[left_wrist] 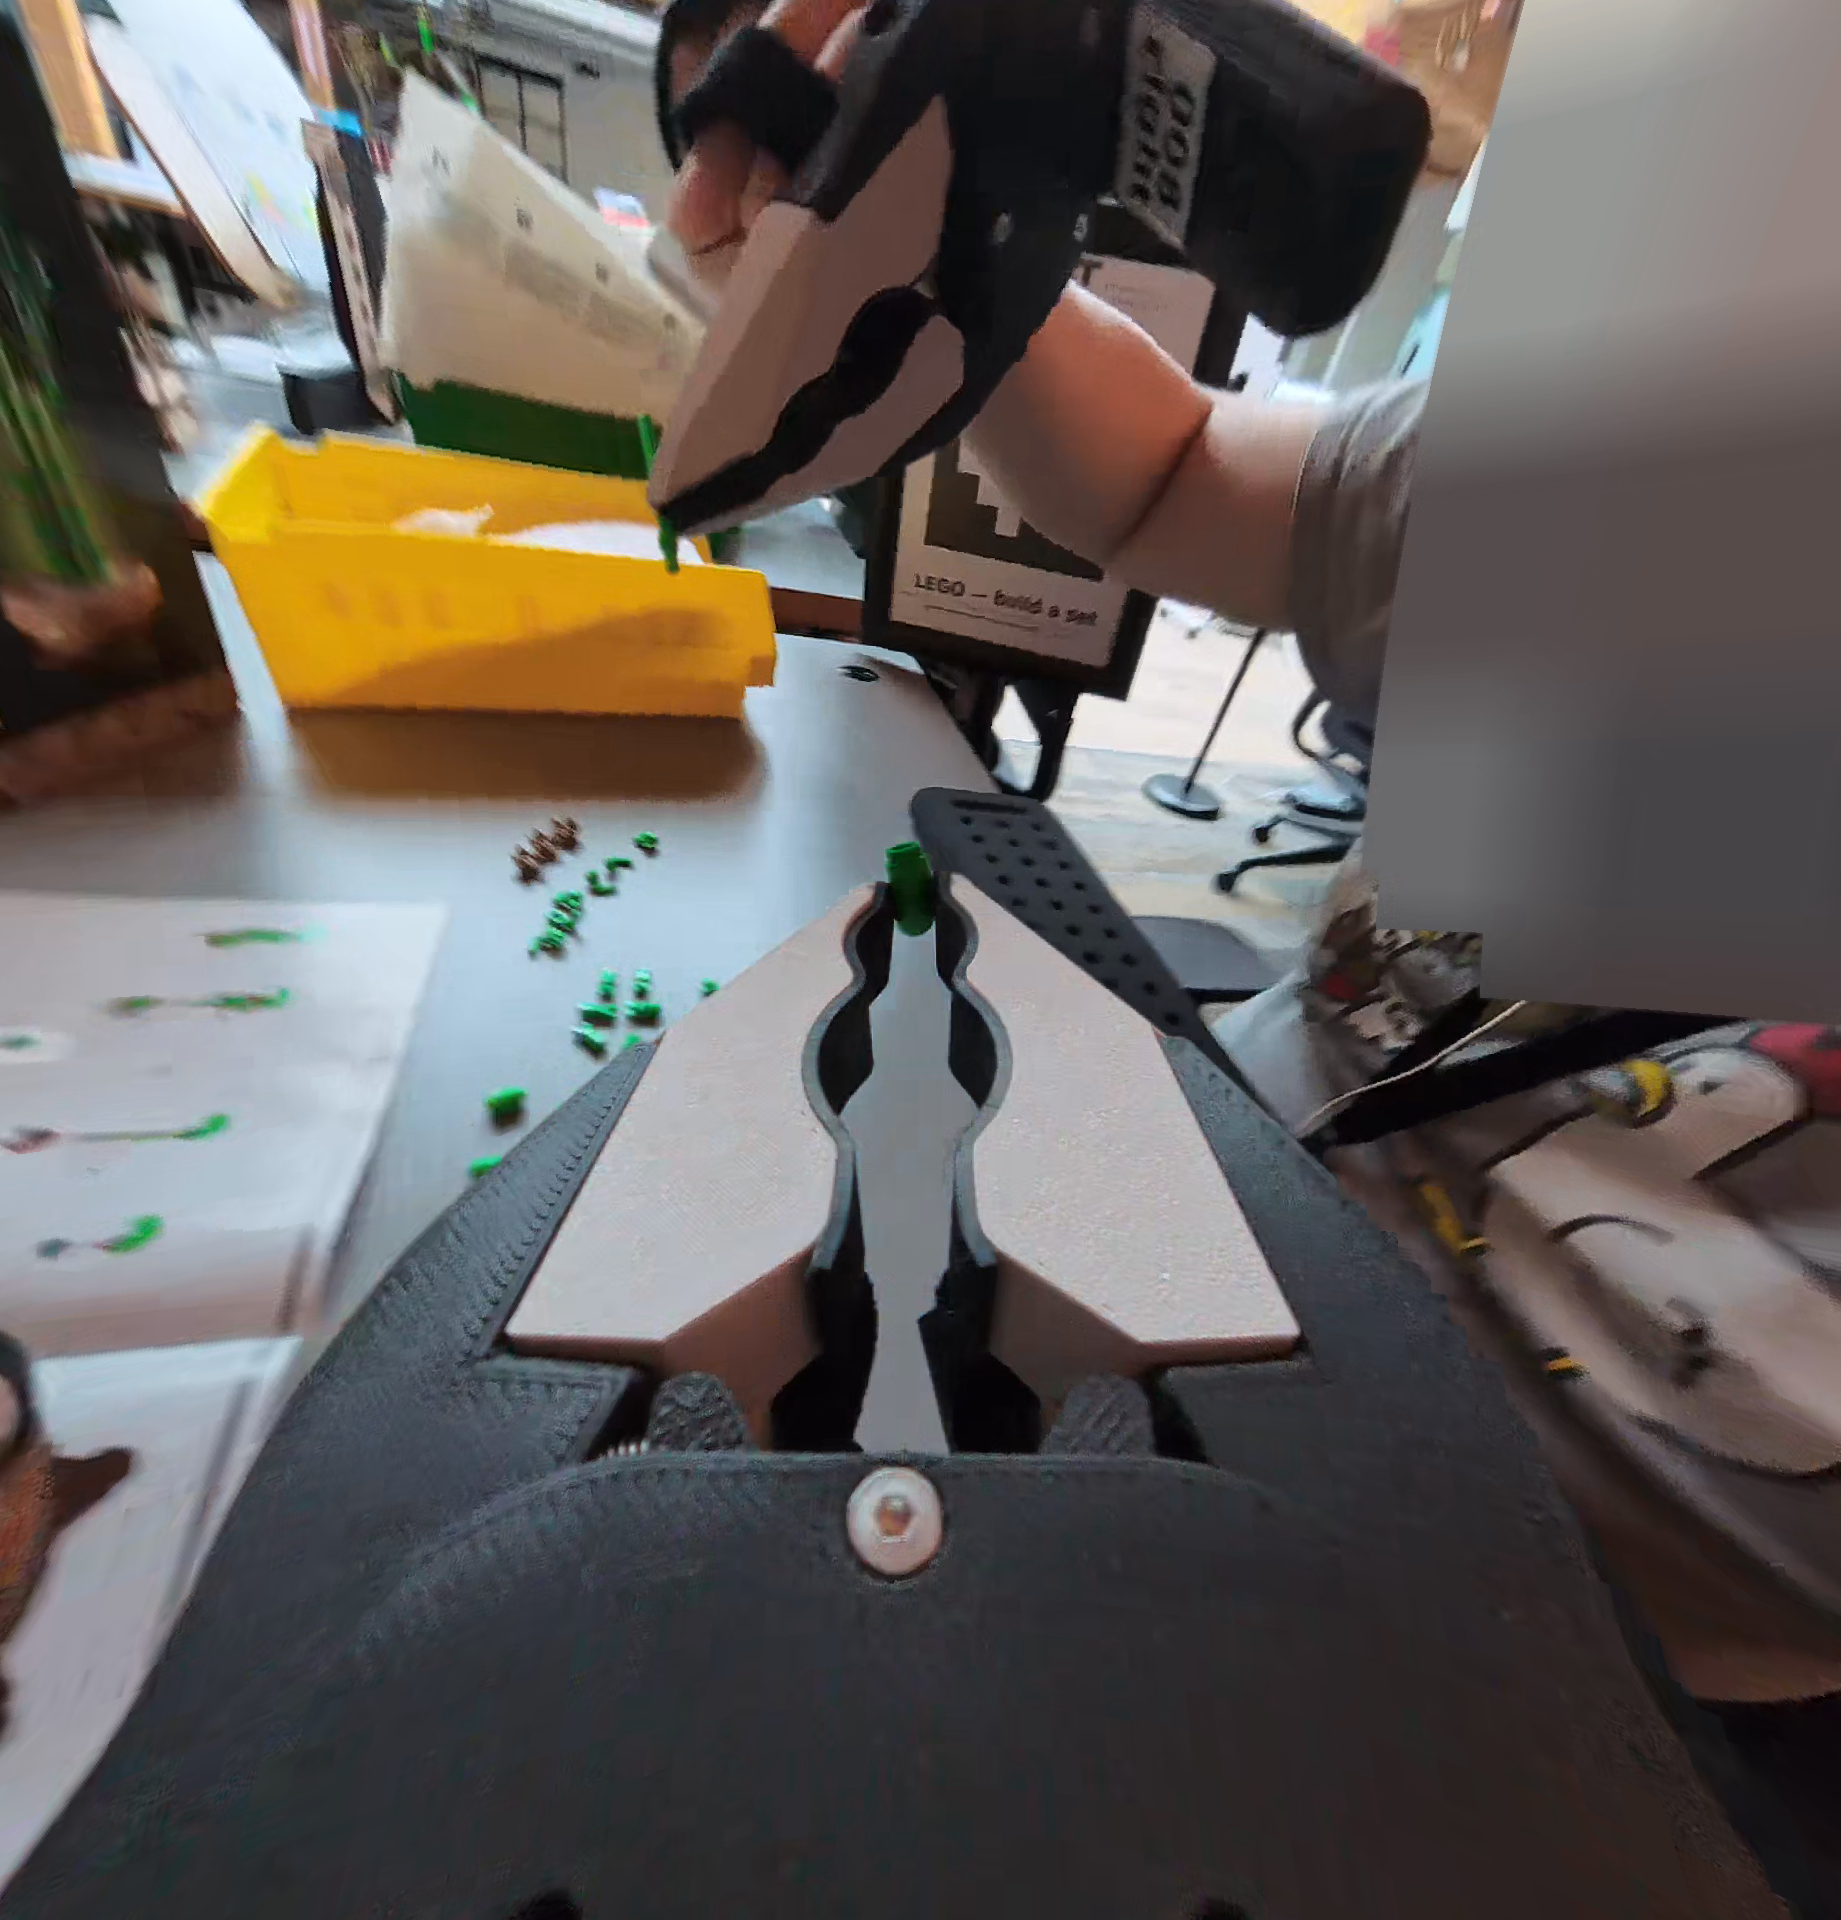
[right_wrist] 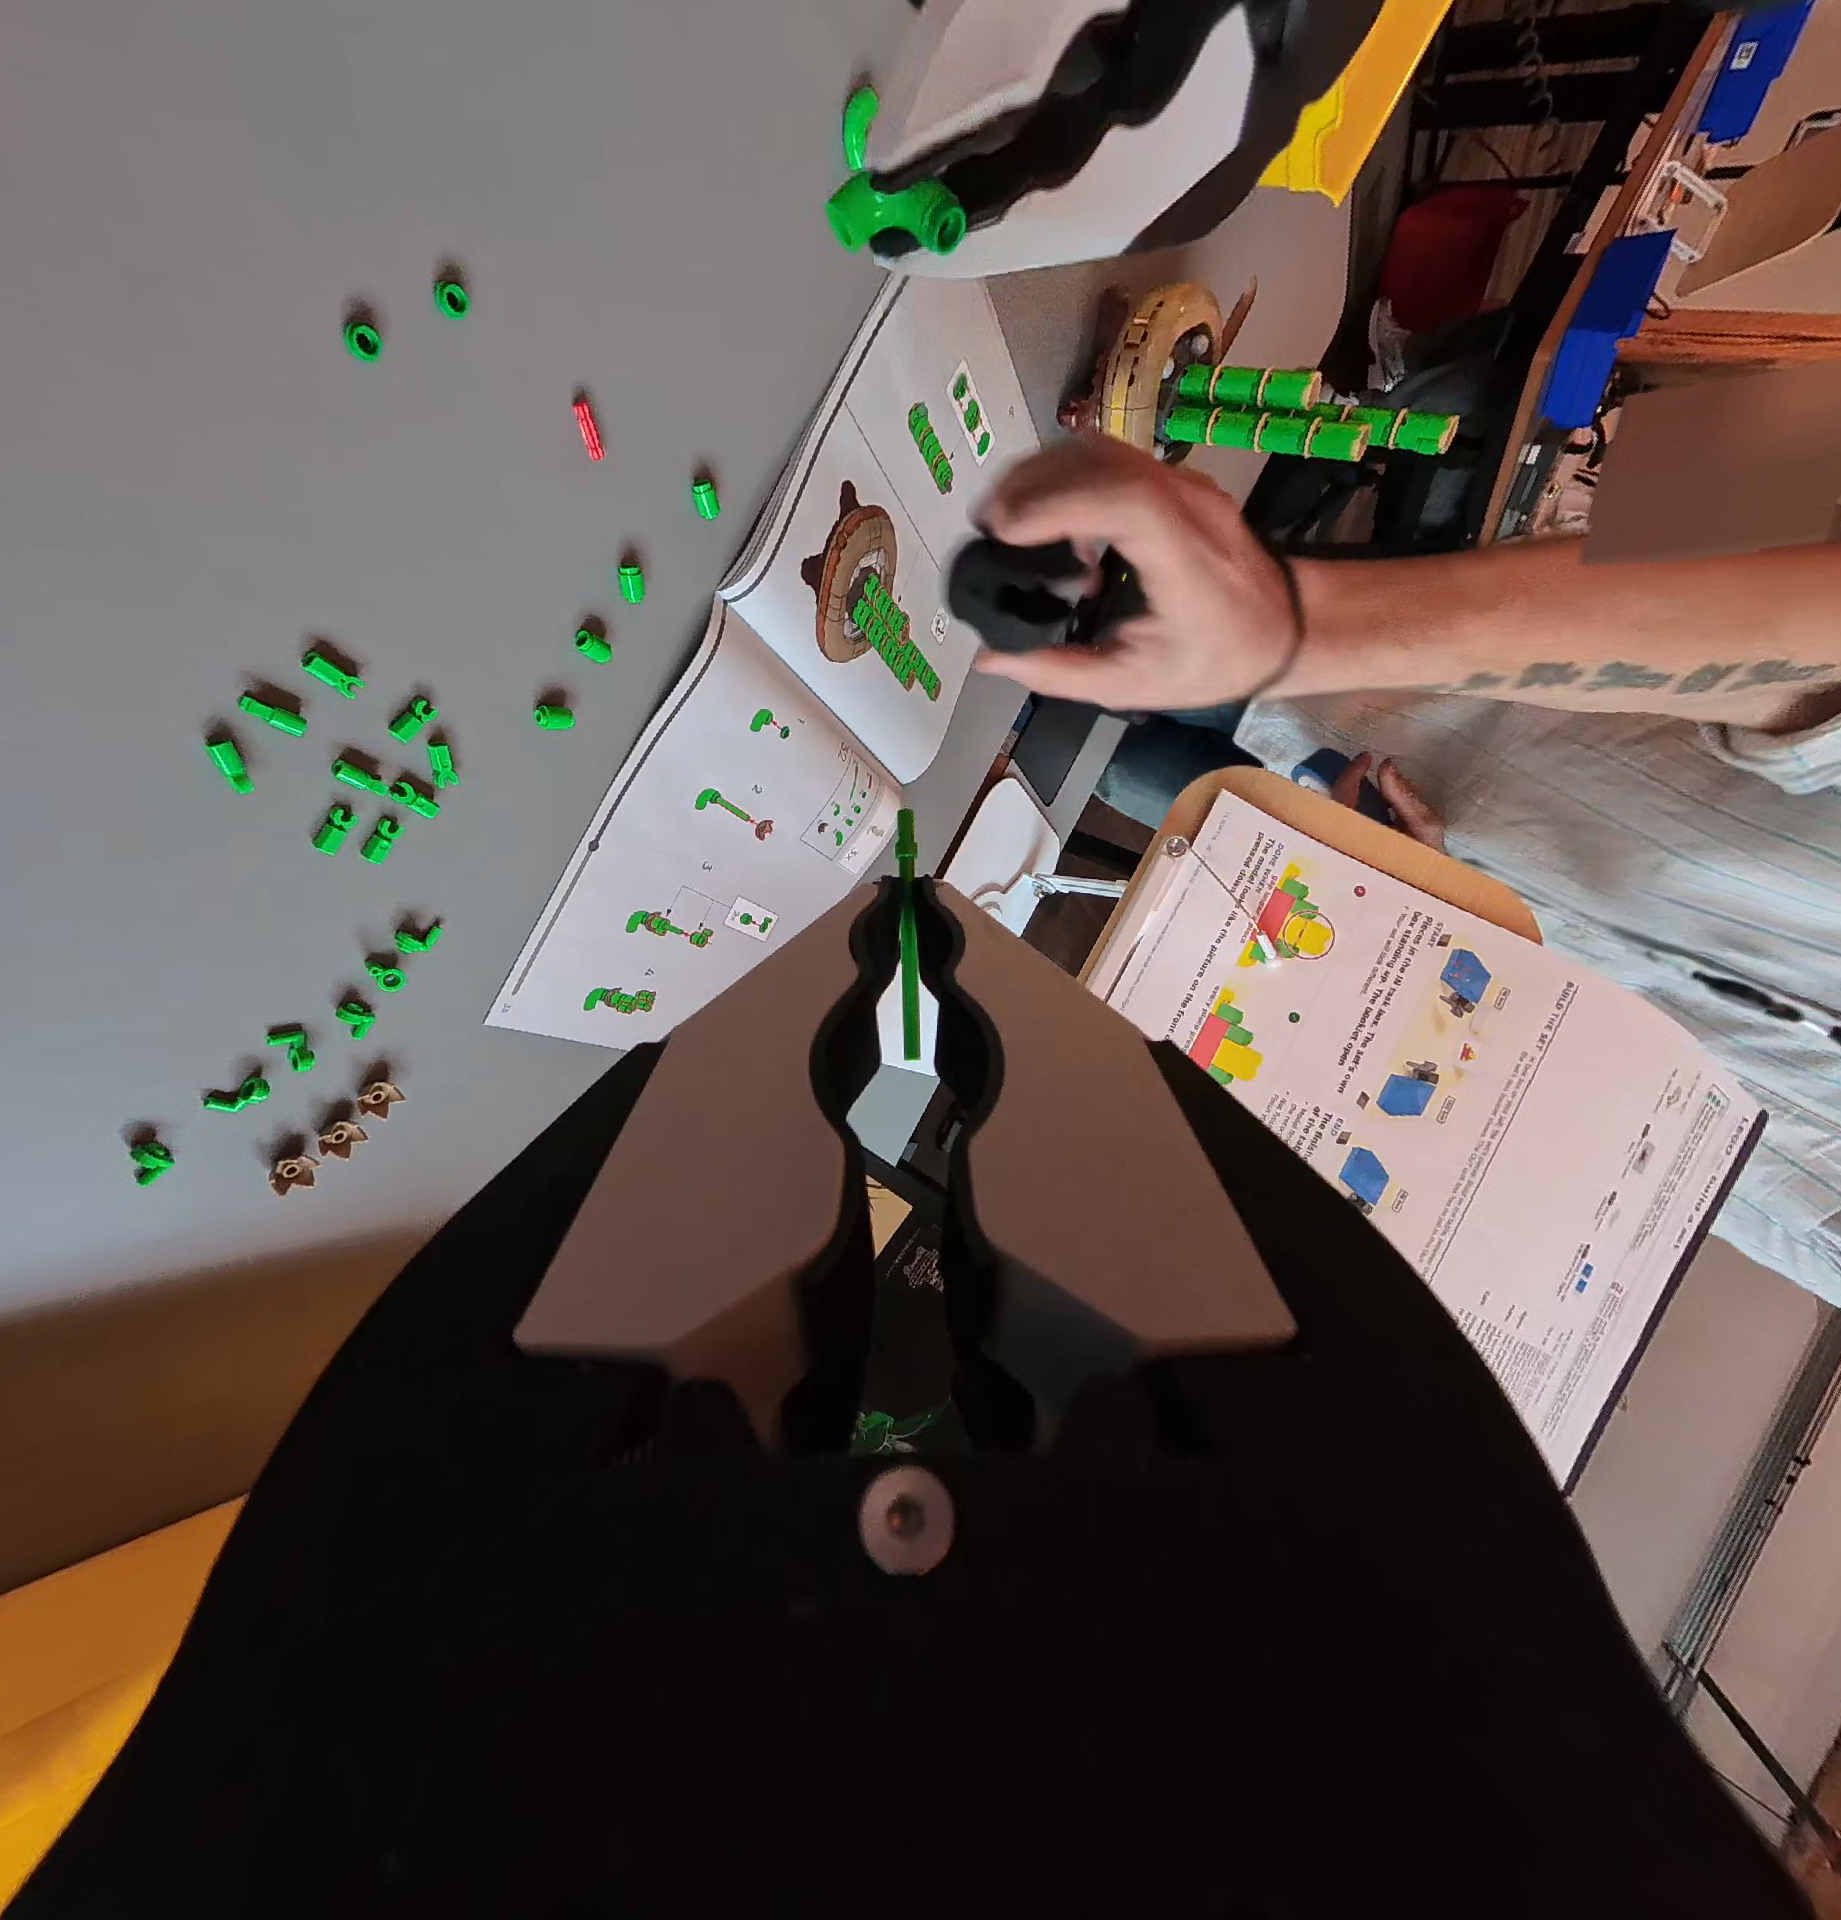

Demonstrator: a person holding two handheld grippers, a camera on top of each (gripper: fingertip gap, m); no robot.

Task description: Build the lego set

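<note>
The right hand-held gripper (right_wrist: 908, 894) is closed on a thin green rod (right_wrist: 908, 935), a straight, slender bar pinched near its upper end, with a short length poking past the tips and the longer part running back between the fingers. The left hand-held gripper (left_wrist: 908, 902) is closed on a bright green connector piece (left_wrist: 908, 888); in the right wrist view this piece (right_wrist: 890, 213) shows a rounded body with tubular ends and a curved leaf-like stub. Both are held in the air above the tabletop (right_wrist: 168, 520), well apart from each other.

Near the tabletop's edge lie three small tan-brown claw-shaped pieces (right_wrist: 339, 1132) in a row. Just beyond them are scattered loose green pieces (right_wrist: 355, 774), roughly two dozen: clips, short cylinders and two rings (right_wrist: 363, 340). One red pin (right_wrist: 588, 424) lies alone among them.

An open instruction booklet (right_wrist: 791, 790) lies along one tabletop edge. Beyond it stands the partly built model (right_wrist: 1280, 410), a tan ring base with two rows of green segmented stalks. A printed sheet on a clipboard (right_wrist: 1435, 1091) sits beside the tabletop. At the far edge rests one yellow bin (left_wrist: 480, 592).
</note>
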